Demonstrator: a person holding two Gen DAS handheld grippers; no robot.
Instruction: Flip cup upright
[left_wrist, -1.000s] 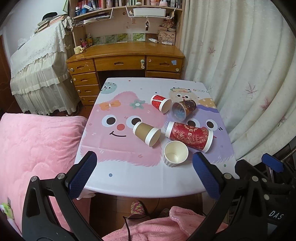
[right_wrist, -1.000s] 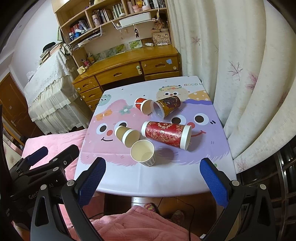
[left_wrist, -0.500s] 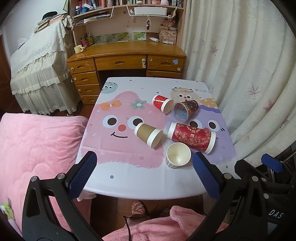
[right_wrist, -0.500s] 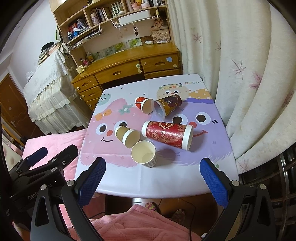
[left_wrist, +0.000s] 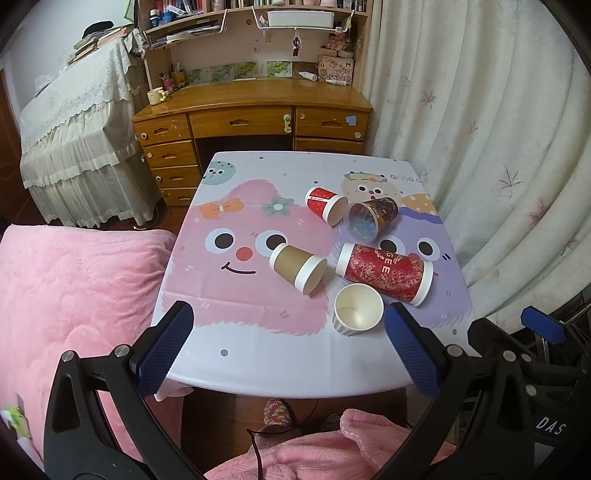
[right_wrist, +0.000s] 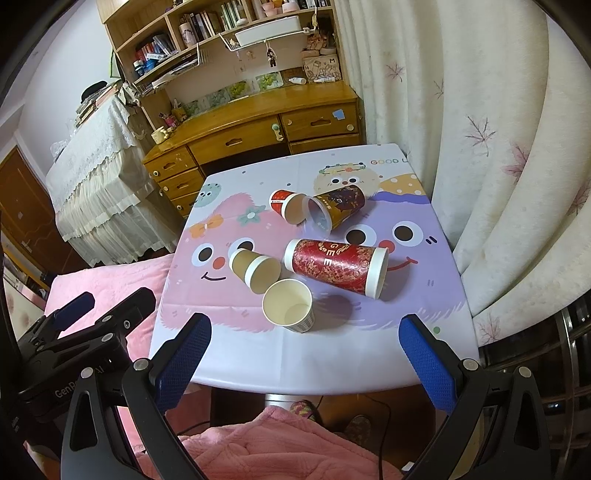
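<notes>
Several paper cups sit on the cartoon-print table (left_wrist: 258, 343). A tall red patterned cup (left_wrist: 384, 271) (right_wrist: 334, 266), a brown cup (left_wrist: 297, 267) (right_wrist: 255, 269), a small red cup (left_wrist: 325, 205) (right_wrist: 286, 205) and a dark patterned cup (left_wrist: 373, 218) (right_wrist: 336, 210) lie on their sides. A white striped cup (left_wrist: 356, 310) (right_wrist: 290, 306) stands upright near the front. My left gripper (left_wrist: 288, 347) and right gripper (right_wrist: 301, 360) are open and empty, hovering over the table's near edge, short of the cups.
A wooden desk (left_wrist: 255, 110) with shelves stands behind the table. White curtains (left_wrist: 480, 147) hang on the right. A pink blanket (left_wrist: 74, 295) lies to the left and over the lap below. The left gripper's body (right_wrist: 74, 343) shows at the right wrist view's lower left.
Both grippers have moved slightly closer to the table and lower; the cups appear a bit nearer. No cup has moved and both grippers stay open.
</notes>
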